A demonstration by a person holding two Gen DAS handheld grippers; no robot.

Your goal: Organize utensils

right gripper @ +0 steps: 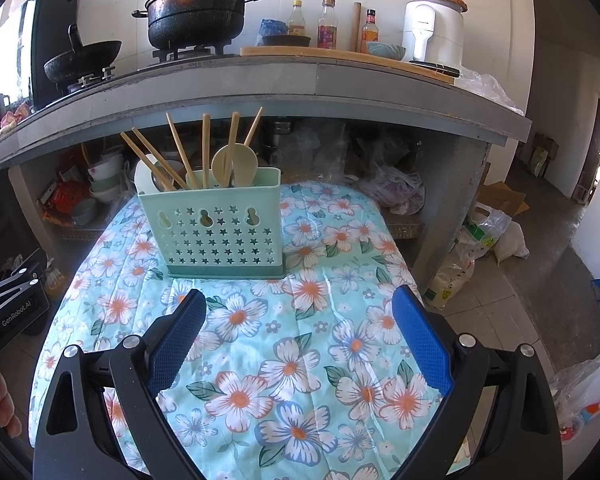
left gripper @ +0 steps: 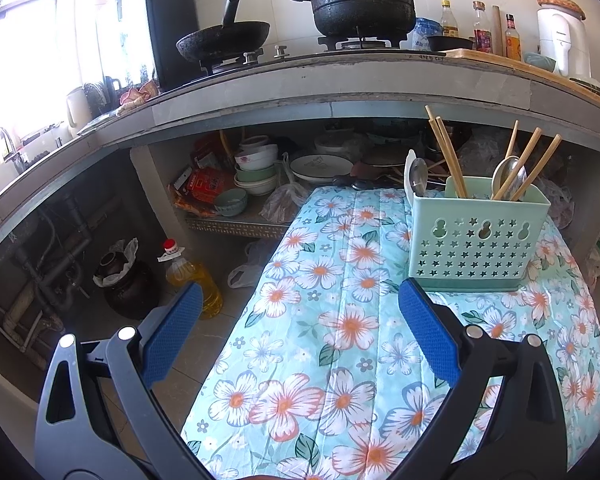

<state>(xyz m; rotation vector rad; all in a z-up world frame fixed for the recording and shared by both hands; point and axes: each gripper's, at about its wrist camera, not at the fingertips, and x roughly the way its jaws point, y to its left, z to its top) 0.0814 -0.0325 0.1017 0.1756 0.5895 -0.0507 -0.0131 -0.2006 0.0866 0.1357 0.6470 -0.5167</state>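
Observation:
A mint green utensil holder with star-shaped holes stands on the floral cloth of the table. It also shows in the left wrist view. Wooden chopsticks, spoons and a metal spoon stand upright in it. My left gripper is open and empty, over the table's left part, short of the holder. My right gripper is open and empty, just in front of the holder. The left gripper's body shows at the left edge of the right wrist view.
A grey counter runs behind the table with a wok, a black pot, bottles and a white appliance. Bowls and plates sit under it. An oil bottle and dark jar stand on the floor left; bags lie right.

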